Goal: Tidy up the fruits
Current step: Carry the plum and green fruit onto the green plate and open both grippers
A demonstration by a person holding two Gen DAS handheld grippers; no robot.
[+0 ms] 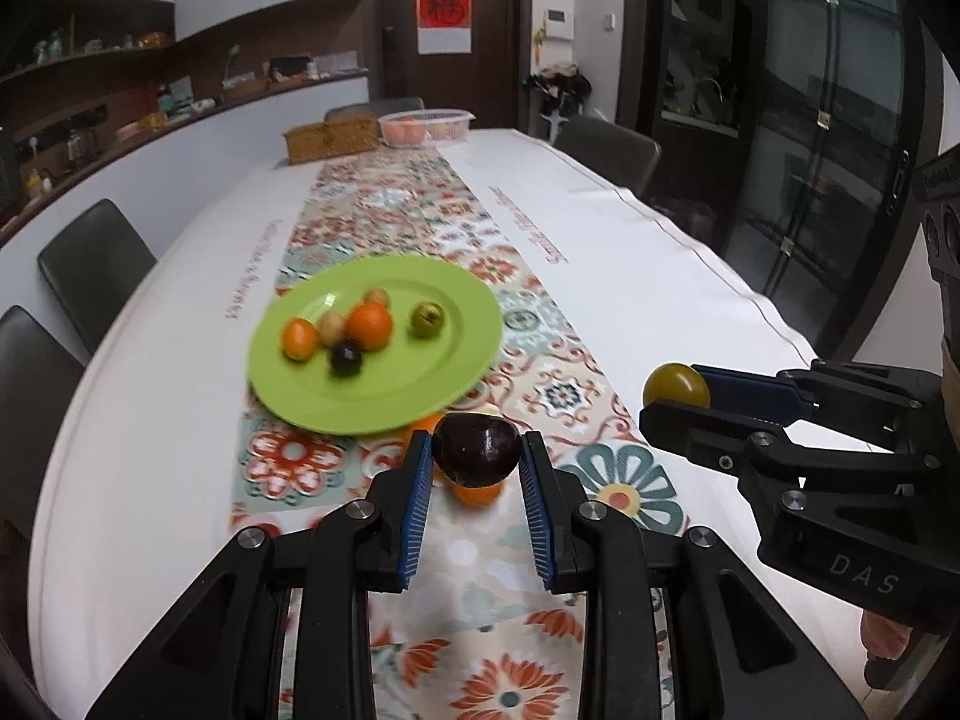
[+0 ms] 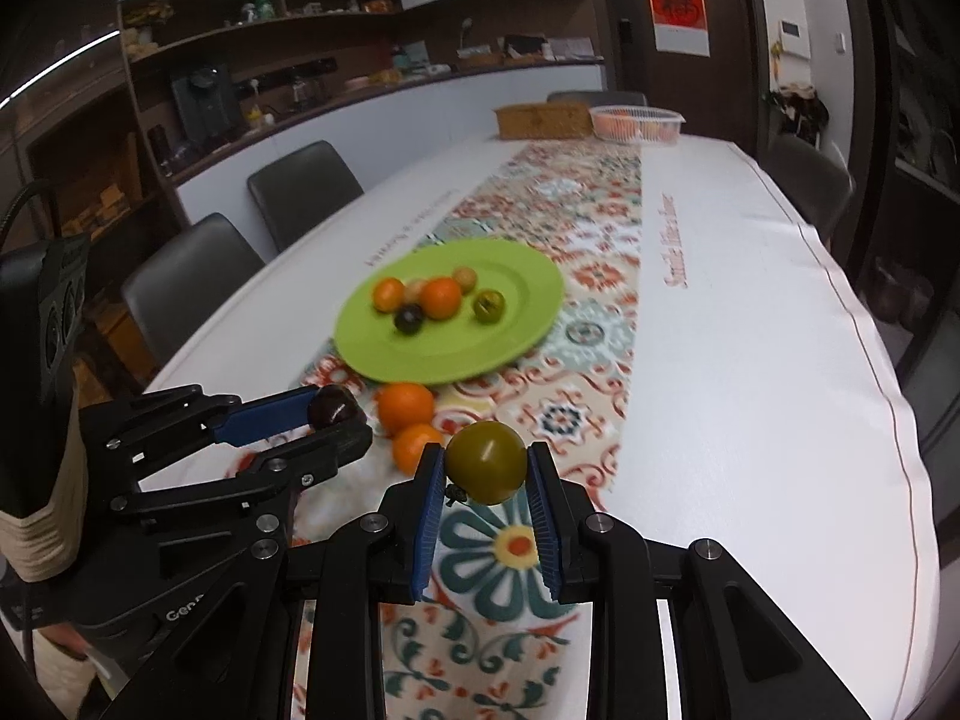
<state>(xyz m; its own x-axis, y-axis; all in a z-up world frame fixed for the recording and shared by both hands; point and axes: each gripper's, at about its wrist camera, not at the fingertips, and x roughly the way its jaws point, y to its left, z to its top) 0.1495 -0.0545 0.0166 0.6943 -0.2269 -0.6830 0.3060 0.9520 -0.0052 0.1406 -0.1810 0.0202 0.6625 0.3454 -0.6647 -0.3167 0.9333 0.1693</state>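
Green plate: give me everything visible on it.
The round, glossy lime-green plate lies flat on the patterned floral table runner, slightly motion-blurred. It holds six small fruits clustered left of centre: two orange, two tan, one dark purple, one green. Two loose oranges lie beside its near rim. Neither hand-held gripper touches it.

Dark plum [image 1: 476, 449]: round, glossy purple-black; clamped between the blue pads of the left gripper [image 1: 477, 450], above the runner.
Olive-green fruit [image 2: 486, 462]: round, smooth, short pale stem mark facing the camera; pinched in the right gripper [image 2: 487, 463].
Two oranges [image 2: 405, 406]: on the runner, touching each other, just beside the plate's near rim.
Green plate [image 2: 528, 324]: flat on the runner; carries two oranges, two small tan fruits, one dark plum, one green fruit, grouped left of centre.
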